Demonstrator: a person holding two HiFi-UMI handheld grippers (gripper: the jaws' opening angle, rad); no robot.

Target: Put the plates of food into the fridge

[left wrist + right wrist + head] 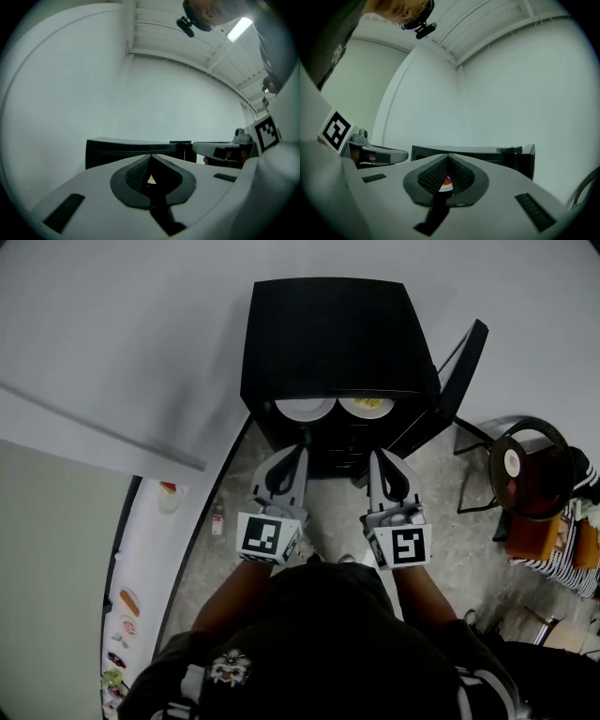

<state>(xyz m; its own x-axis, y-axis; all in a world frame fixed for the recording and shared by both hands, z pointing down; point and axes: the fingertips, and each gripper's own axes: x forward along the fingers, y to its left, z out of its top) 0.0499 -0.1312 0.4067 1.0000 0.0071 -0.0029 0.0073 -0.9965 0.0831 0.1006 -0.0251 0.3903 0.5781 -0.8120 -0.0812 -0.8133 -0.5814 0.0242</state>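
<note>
Both hands are low at centre frame. The left gripper (303, 439) and right gripper (373, 460) are held level, tips pointing up-frame at the fridge (328, 334). Jaws are fully together on both, per the gripper views, with nothing held and only a sliver of background showing past the pads.

On the white counter (141, 559) at lower left there are a few small dishes (127, 601). They look like food but are too small to be sure.

Straight ahead of the tips, two plates sit side by side on the top shelf just inside the opening. The white plate (305, 409) is in line with the left gripper. The plate with yellow food (367, 406) is in line with the right gripper. Both tips are just short of the shelf and touch neither plate, so these two look placed.

The fridge door (461, 371) is swung open to the right of the frame, with its free edge nearest us.

My read on what's next:
- **Shutting the door:** the right gripper is clearly nearer, and it would push from the right across toward the left.
- **Fetching more dishes:** they lie behind and left of the tips, so the left gripper is nearer, and it needs a turn away first.
</note>
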